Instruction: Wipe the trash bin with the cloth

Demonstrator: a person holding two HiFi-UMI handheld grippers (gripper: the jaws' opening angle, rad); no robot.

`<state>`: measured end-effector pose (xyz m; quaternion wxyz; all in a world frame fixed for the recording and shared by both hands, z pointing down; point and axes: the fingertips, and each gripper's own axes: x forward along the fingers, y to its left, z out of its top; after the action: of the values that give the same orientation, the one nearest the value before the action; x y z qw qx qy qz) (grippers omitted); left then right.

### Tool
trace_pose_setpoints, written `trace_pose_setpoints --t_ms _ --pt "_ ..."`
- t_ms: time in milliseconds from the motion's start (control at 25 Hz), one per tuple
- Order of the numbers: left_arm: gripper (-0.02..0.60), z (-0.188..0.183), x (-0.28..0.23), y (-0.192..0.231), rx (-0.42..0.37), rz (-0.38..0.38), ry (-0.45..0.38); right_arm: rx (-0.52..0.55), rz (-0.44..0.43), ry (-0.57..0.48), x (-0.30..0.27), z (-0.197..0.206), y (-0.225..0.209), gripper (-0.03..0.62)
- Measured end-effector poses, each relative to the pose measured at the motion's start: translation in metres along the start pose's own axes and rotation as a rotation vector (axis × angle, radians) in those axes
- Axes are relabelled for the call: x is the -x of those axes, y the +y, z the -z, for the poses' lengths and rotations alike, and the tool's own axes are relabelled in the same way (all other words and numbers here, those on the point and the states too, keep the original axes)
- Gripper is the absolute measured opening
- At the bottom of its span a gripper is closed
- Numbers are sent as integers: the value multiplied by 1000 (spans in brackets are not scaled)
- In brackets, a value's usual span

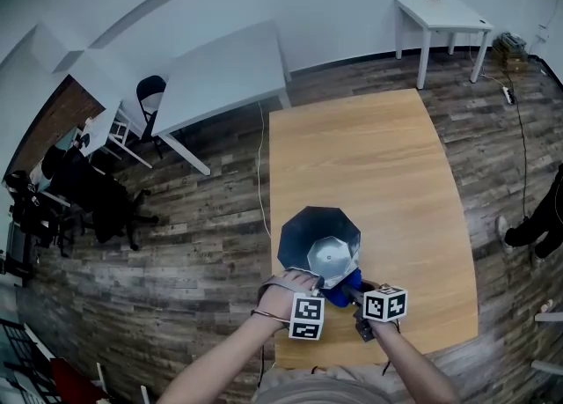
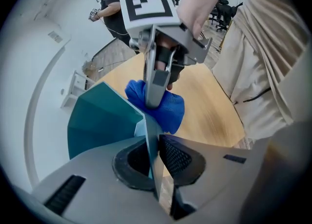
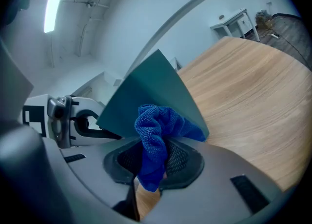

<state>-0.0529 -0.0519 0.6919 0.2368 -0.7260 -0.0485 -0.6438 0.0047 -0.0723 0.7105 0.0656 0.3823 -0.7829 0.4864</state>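
Left gripper [image 2: 155, 155]: pinched the trash bin [image 2: 97, 118] by its rim.
Right gripper [image 3: 153, 165]: squeezed the cloth [image 3: 157, 129].
Risk: hard rubbing could have tipped it.

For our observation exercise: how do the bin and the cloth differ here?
The bin is teal, stiff and flat-sided; the cloth is blue, soft and bunched. The bin stands on the table, its wall in the left gripper; the cloth sits in the right gripper. Each is clamped.
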Motion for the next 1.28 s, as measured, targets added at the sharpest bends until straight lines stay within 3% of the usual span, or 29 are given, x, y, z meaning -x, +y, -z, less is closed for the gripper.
trace_pose_setpoints --t_ms 320,680,840,1120,1280 --pt "43 -2 -1 -1 -6 7 -14 -21 62 108 -41 36 -52 80" --pt "41 0 -3 4 0 7 -39 -82 139 162 -86 70 -107 80" --pt "41 0 -3 4 8 7 -42 -61 180 180 -102 81 -125 80" --pt "41 0 -6 1 54 -7 -45 -38 206 181 -87 78 -118 80" --pt "41 0 -5 1 94 -11 -32 -13 167 137 -47 57 -83 80"
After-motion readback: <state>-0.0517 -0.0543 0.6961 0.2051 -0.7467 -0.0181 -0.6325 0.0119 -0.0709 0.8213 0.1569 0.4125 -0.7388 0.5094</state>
